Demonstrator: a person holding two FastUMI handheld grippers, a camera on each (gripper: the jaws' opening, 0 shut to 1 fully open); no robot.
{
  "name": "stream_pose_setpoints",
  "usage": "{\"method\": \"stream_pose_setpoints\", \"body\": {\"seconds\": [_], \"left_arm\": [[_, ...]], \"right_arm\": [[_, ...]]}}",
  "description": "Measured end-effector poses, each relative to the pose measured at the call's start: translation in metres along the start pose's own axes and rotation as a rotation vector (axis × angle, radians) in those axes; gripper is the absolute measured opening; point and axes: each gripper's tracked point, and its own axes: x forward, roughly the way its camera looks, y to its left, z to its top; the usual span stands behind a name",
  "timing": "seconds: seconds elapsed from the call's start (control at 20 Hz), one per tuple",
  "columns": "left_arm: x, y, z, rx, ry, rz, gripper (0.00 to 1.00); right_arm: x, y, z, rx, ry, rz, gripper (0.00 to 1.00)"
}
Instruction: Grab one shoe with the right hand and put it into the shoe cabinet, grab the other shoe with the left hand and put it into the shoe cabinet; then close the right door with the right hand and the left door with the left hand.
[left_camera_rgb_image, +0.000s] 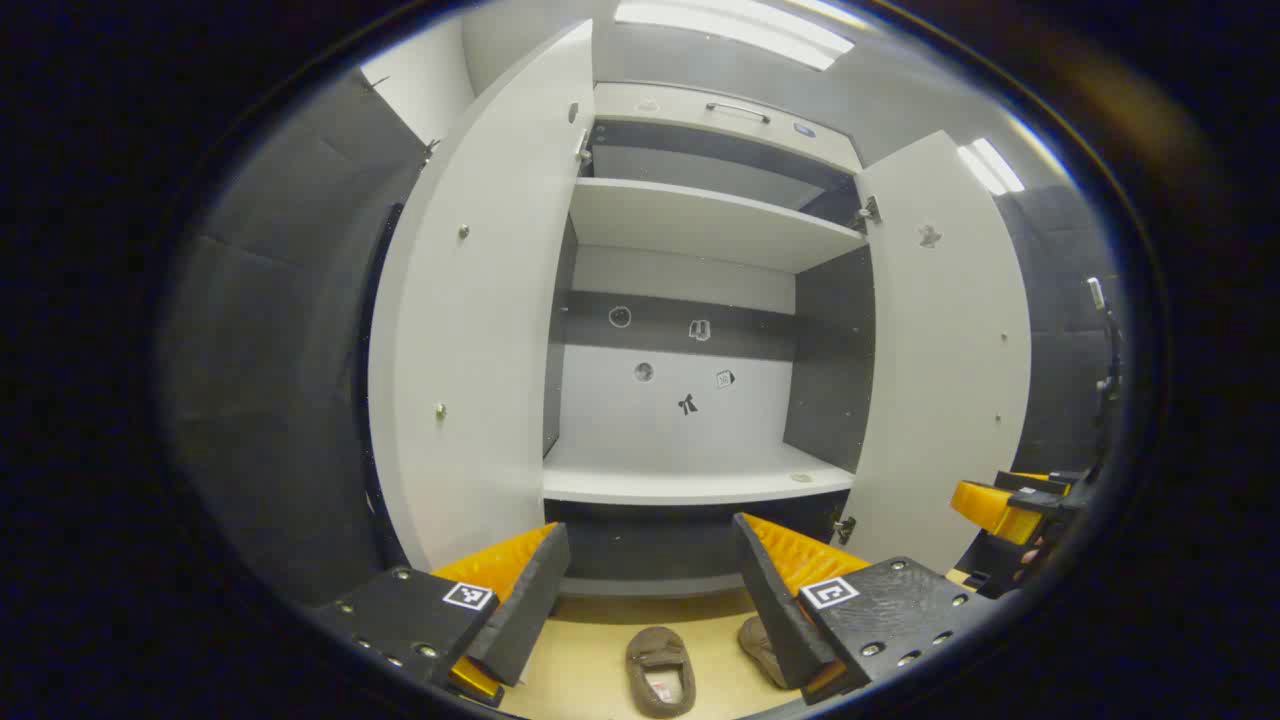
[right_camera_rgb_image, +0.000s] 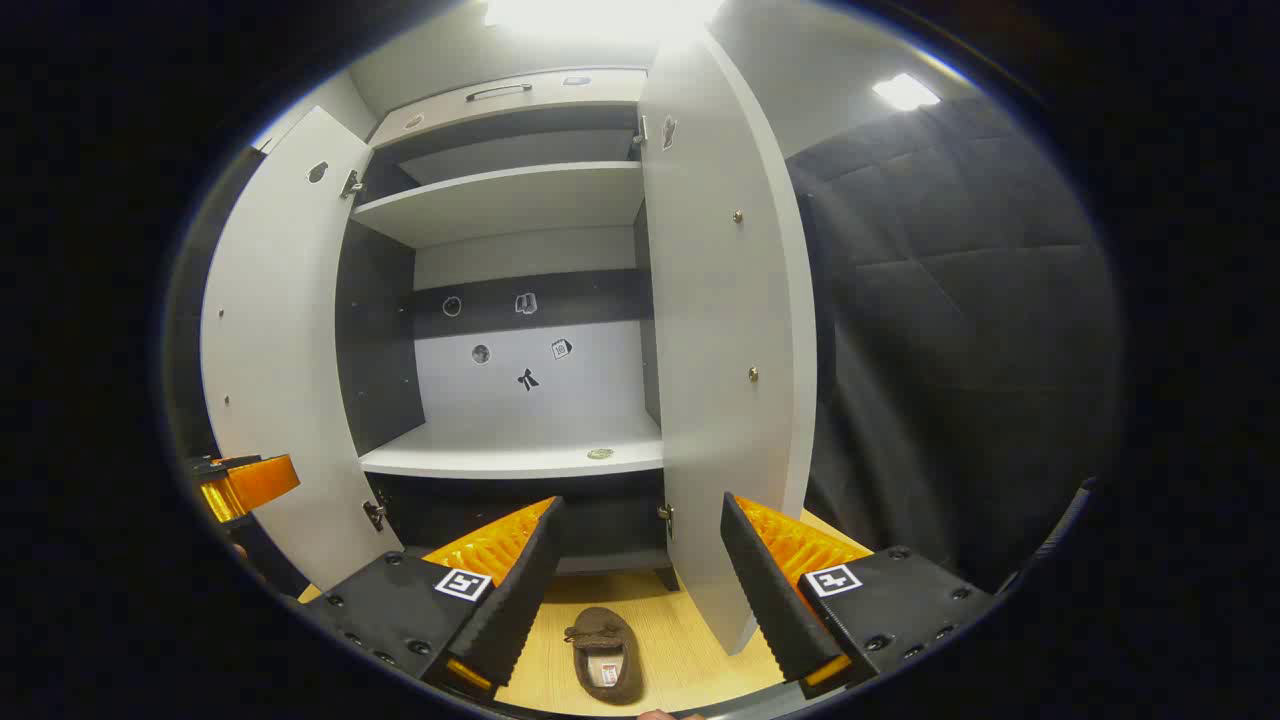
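Brown fuzzy shoe (right_camera_rgb_image: 604, 655) on wooden floor (right_camera_rgb_image: 680, 650), pale lining, open cabinet (right_camera_rgb_image: 520, 450)

Bright ceiling lights (left_camera_rgb_image: 735, 22) glare overhead; fisheye edges bend.

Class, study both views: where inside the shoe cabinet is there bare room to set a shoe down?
The lower shelf is nearly bare between the dark side walls, apart from a small disc near its right front. The upper shelf looks bare too. Both shoes lie on the floor.

Left tool (left_camera_rgb_image: 650, 590) jaws apart, right tool (right_camera_rgb_image: 640, 580) likewise, both unladen
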Motion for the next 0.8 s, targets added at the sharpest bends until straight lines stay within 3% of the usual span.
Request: {"method": "stream_pose_setpoints", "body": {"seconds": [0.35,0.8], "left_arm": [[0.002,-0.002,0.003,0.049,-0.016,-0.033,0.95],[0.005,-0.001,-0.002,0.028,-0.016,-0.060,0.95]], "right_arm": [[0.006,0.006,0.006,-0.024,-0.007,0.003,0.98],[0.011,0.013,0.004,-0.015,0.016,0.003,0.98]]}}
